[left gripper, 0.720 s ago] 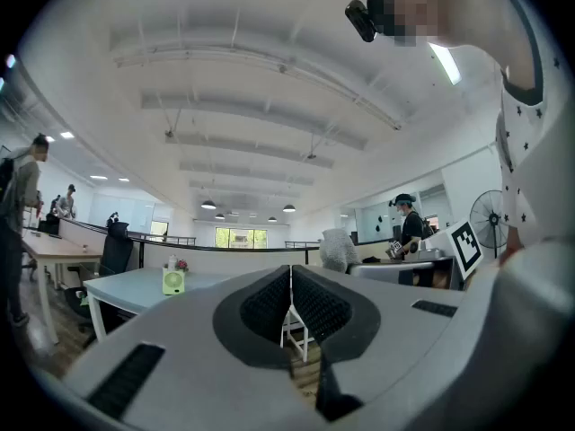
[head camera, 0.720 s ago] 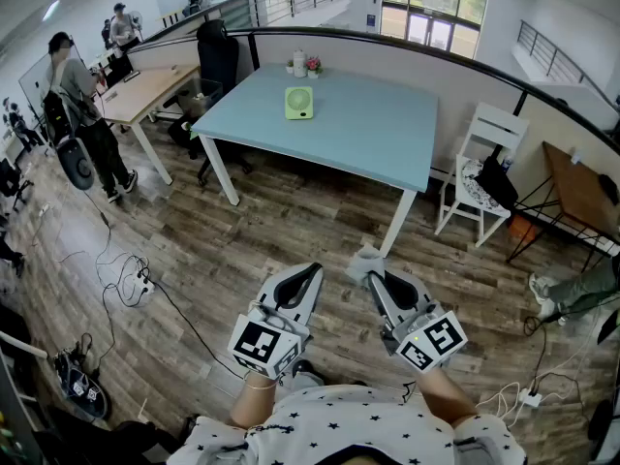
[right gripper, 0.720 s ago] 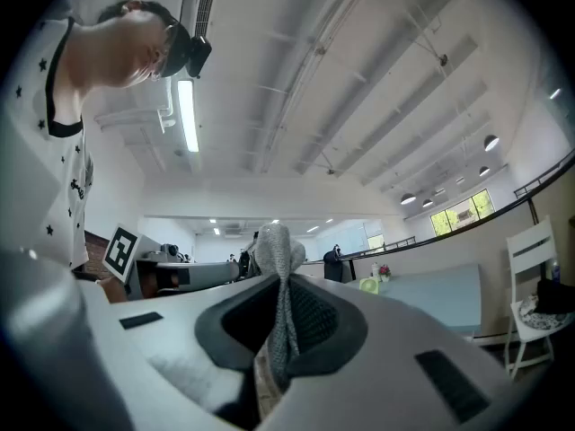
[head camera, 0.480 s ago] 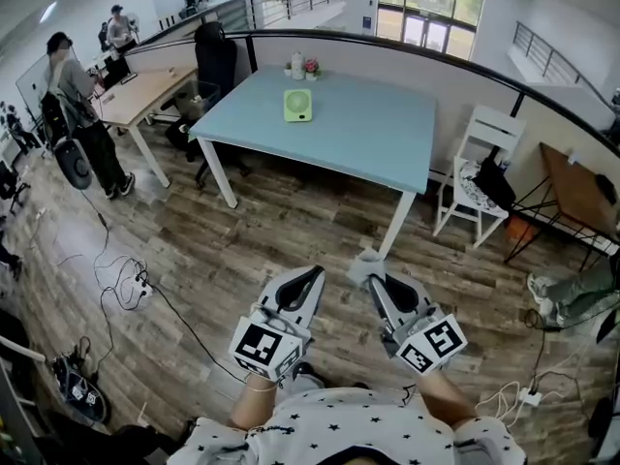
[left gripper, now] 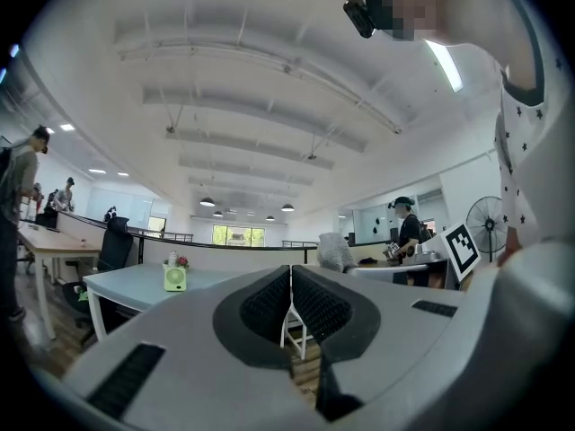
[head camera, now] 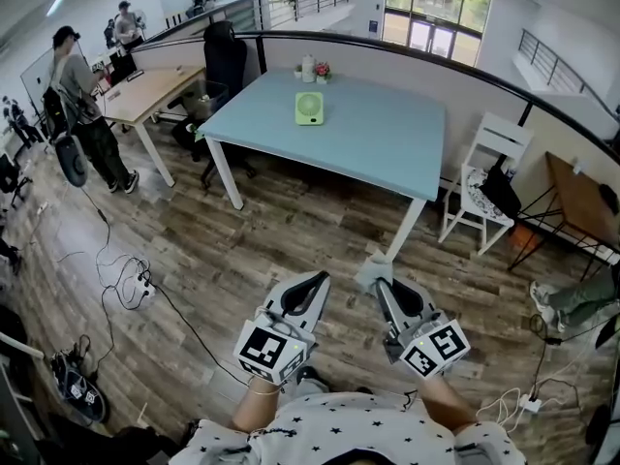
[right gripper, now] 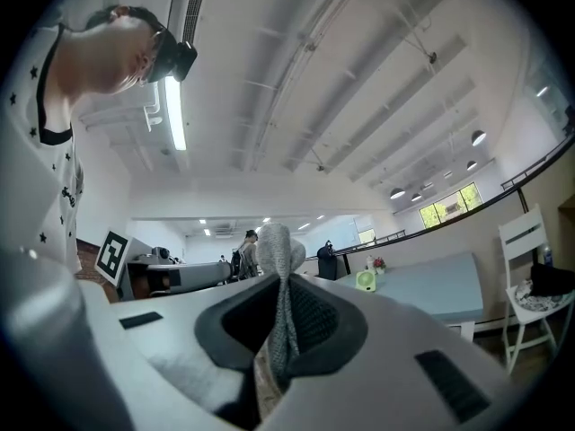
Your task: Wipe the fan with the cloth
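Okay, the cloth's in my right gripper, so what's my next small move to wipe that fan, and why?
Probably step toward the blue table. The green fan stands on it, well beyond both grippers, with wooden floor between. The right gripper is shut on the cloth and the left gripper is shut with nothing in it, so nothing needs picking up first.

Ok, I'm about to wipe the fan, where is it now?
At the top centre of the head view, the fan stands on the blue table near its far edge, just before a bottle and a flower pot.
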Available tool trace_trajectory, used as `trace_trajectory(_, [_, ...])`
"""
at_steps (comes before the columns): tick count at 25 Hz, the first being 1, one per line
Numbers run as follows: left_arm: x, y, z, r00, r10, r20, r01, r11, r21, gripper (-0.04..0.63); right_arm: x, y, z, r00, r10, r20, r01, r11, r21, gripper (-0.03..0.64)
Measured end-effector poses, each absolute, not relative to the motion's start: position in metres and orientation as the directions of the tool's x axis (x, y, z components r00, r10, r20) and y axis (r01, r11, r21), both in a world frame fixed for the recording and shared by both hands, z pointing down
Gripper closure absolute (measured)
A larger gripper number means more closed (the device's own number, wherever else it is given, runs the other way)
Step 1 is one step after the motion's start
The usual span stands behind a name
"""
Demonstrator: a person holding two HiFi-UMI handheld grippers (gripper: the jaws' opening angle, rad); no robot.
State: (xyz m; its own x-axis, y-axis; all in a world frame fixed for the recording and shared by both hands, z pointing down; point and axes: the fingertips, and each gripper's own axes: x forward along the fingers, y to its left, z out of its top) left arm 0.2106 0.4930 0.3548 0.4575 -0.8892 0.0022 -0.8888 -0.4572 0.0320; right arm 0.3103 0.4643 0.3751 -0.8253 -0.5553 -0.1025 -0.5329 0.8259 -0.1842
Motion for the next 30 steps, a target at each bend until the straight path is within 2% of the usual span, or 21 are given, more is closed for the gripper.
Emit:
trace_trajectory(19, [0.099, 0.492, 0.368, 0.394, -0.919, 0.003, -0.918, -0.394, 0.051, 0.563, 0.203, 0.450, 0.384, -0.853, -0.518, -0.067, -0.497, 0.845, -0.197, 0.591])
trace_trajectory(30, [0.095, 0.479, 0.380, 0.435, -0.901, 0.007, -0.898, -0.433, 0.075, 0.565, 0.192, 0.437, 0.393, -0.836, -0.548, -0.023, -0.537, 0.827, -0.164, 0.591])
